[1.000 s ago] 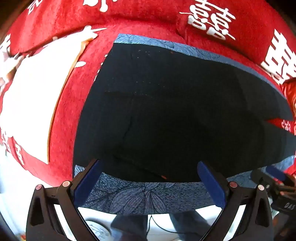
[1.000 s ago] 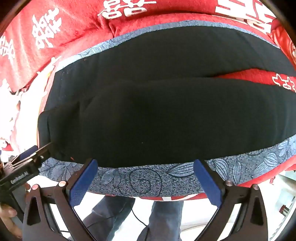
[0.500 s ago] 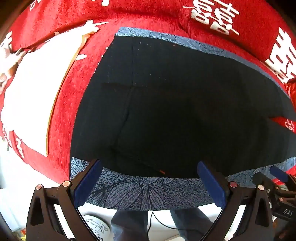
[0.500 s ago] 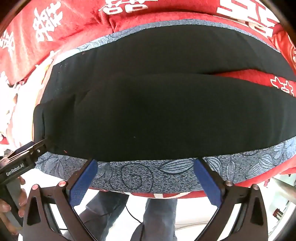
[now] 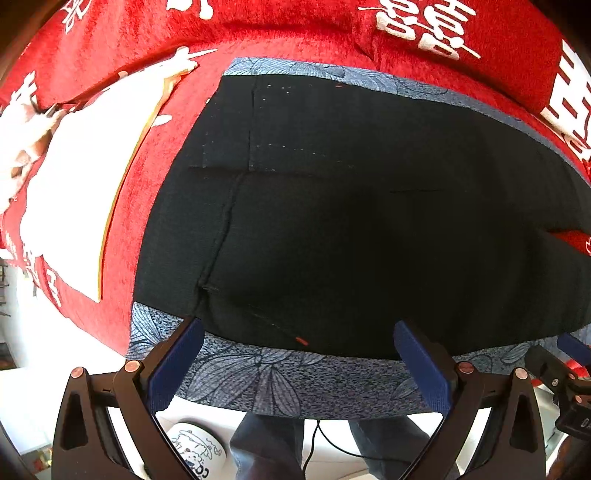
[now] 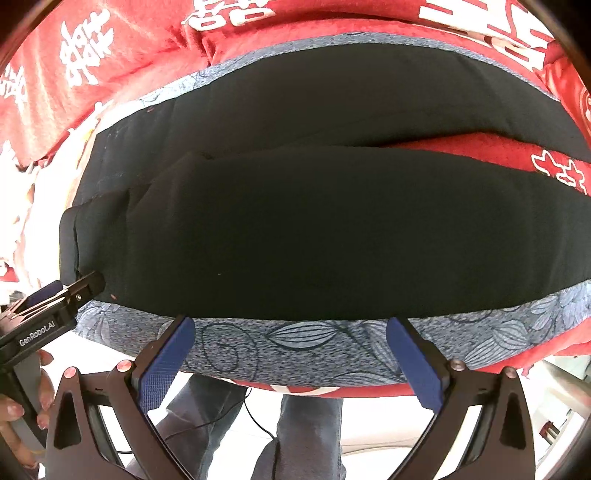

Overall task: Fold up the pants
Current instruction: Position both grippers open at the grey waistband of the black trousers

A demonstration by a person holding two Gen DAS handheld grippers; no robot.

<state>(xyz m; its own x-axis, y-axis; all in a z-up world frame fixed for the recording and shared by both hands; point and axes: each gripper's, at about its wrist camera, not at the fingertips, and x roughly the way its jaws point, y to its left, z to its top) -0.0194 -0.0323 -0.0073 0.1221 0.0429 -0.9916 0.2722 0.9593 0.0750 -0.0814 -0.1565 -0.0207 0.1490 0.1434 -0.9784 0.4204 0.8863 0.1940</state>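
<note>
Black pants (image 5: 351,221) lay flat on a red blanket (image 5: 295,33); left gripper (image 5: 301,363) and right gripper (image 6: 291,358) fingers spread wide, empty.

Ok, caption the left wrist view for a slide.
Open left gripper poised at the near patterned edge of black pants spread on a red cover.
</note>
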